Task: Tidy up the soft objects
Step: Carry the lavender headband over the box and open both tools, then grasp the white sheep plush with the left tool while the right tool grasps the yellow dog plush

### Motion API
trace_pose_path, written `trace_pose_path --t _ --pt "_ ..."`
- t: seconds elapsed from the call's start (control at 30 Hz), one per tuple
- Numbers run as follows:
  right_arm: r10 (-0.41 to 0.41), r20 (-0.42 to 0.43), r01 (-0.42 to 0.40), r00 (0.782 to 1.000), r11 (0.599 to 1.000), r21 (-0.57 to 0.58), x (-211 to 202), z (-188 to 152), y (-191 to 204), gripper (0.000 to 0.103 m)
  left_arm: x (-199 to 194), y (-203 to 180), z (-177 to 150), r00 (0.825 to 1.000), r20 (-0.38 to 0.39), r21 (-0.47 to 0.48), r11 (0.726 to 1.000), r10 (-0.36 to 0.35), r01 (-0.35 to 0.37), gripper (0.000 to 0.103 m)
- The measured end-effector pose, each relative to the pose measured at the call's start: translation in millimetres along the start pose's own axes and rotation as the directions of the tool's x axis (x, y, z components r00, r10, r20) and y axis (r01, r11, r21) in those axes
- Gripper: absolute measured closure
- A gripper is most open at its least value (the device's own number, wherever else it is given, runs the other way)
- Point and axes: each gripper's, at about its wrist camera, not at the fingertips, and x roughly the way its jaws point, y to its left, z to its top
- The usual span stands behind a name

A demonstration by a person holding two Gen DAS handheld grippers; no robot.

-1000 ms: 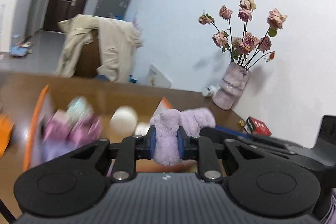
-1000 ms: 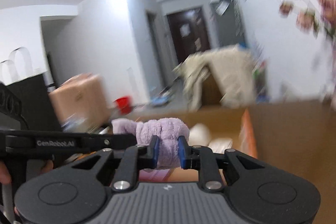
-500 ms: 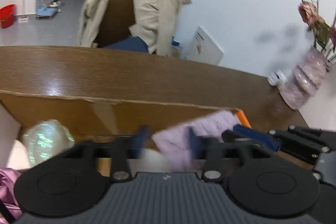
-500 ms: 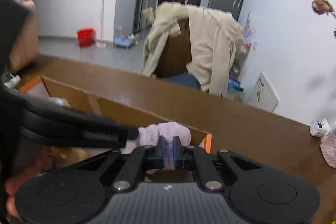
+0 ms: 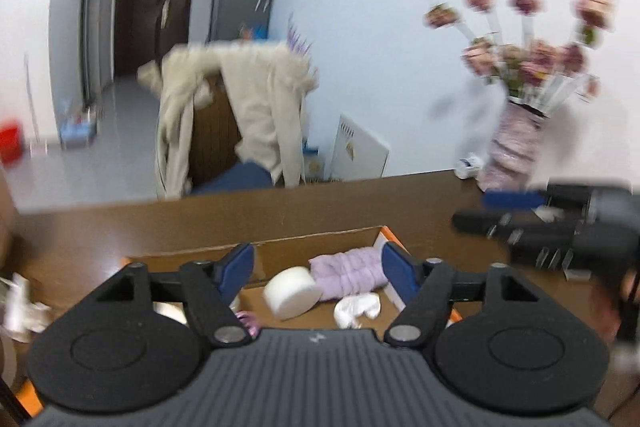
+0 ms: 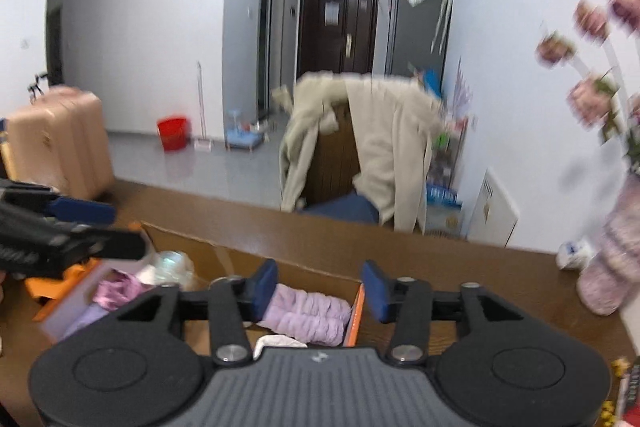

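Claws hover over the cardboard box [image 5: 320,241] on the desk [image 6: 460,267]; our left claw [image 5: 318,269] and right claw [image 6: 320,287] are both opening, empty, so the purple plush [image 6: 308,313] lies loose at the box's far right corner, beside a white roll [image 5: 292,291].

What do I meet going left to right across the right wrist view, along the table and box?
Left gripper → pink cloth → lilac plush → orange box edge → vase.
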Motion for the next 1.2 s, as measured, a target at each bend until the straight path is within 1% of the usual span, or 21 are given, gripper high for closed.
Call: trace_pose_path --t 0.03,0.13,0.2,0.3,0.4,0.43,0.5,0.57,0.67,0.73,0.8,0.87,0.93,1.03,1.13,1.2 --pt "0.001 0.022 -0.001 1.000 1.000 -0.001 -20.3 -1.1 1.3 0.049 -17.5 -2.6 -5.2 1.000 0.018 0.015 1.000 0.020 -0.020 0.025" --pt "0.002 0.061 -0.002 0.998 1.000 0.001 -68.3 -6.6 3.6 0.048 -67.3 -8.3 -21.6 0.996 0.059 0.057 0.996 0.066 -0.069 0.023" --pt "-0.002 0.082 0.002 0.997 1.000 0.006 -95.7 -14.3 6.2 0.047 -90.9 -10.6 -31.6 0.993 0.079 0.063 0.994 0.087 -0.092 0.020" --pt "-0.003 0.108 0.000 0.994 1.000 0.024 -130.5 -35.5 14.0 0.044 -122.9 -14.5 -52.8 0.986 0.106 0.065 0.989 0.129 -0.136 0.019" --pt "0.009 0.146 -0.014 0.989 1.000 0.028 -166.7 -68.3 26.7 0.037 -153.9 -20.4 -89.2 0.970 0.165 0.057 0.981 0.176 -0.188 0.011" --pt "0.021 0.157 -0.026 0.987 0.999 0.026 -176.7 -83.3 32.3 0.035 -162.9 -23.4 -104.0 0.965 0.175 0.053 0.977 0.195 -0.207 0.011" --pt "0.039 0.174 -0.044 0.984 0.999 0.030 -194.6 -114.5 46.1 0.034 -179.9 -29.0 -134.3 0.959 0.192 0.052 0.974 0.206 -0.220 0.009" --pt "0.043 0.186 -0.051 0.982 0.998 0.040 -210.5 -144.5 57.3 0.031 -195.5 -35.2 -164.9 0.958 0.200 0.059 0.973 0.206 -0.222 0.005" --pt "0.037 0.198 -0.054 0.979 0.995 0.081 -224.4 -186.1 74.4 0.027 -214.4 -43.4 -205.8 0.961 0.204 0.063 0.977 0.189 -0.205 0.002" --pt "0.024 0.187 -0.046 0.982 0.993 0.113 -232.1 -213.6 83.5 0.027 -224.6 -49.1 -228.2 0.960 0.204 0.055 0.977 0.192 -0.207 0.001" --pt "0.028 0.164 -0.052 0.986 0.988 0.143 -236.2 -235.0 87.6 0.024 -231.8 -53.4 -244.5 0.961 0.200 0.046 0.977 0.193 -0.206 0.000" --pt "0.043 0.133 -0.063 0.990 0.986 0.151 -239.2 -249.7 89.8 0.024 -235.9 -57.1 -253.5 0.965 0.196 0.027 0.983 0.175 -0.184 0.000" --pt "0.035 0.105 -0.050 0.994 0.988 0.143 -240.0 -258.2 88.1 0.024 -235.5 -60.4 -254.2 0.968 0.193 0.025 0.985 0.160 -0.168 0.000" --pt "-0.002 0.113 -0.019 0.994 0.983 0.181 -241.3 -257.9 79.4 0.024 -231.3 -63.5 -249.1 0.968 0.198 0.033 0.986 0.151 -0.161 0.000" --pt "0.011 0.106 -0.032 0.994 0.979 0.201 -237.5 -259.5 73.5 0.024 -225.7 -64.5 -246.9 0.974 0.188 0.020 0.991 0.126 -0.133 0.000" --pt "0.011 0.092 -0.029 0.996 0.980 0.197 -231.8 -259.8 72.1 0.024 -221.1 -66.2 -245.9 0.975 0.182 0.021 0.991 0.125 -0.131 0.000"
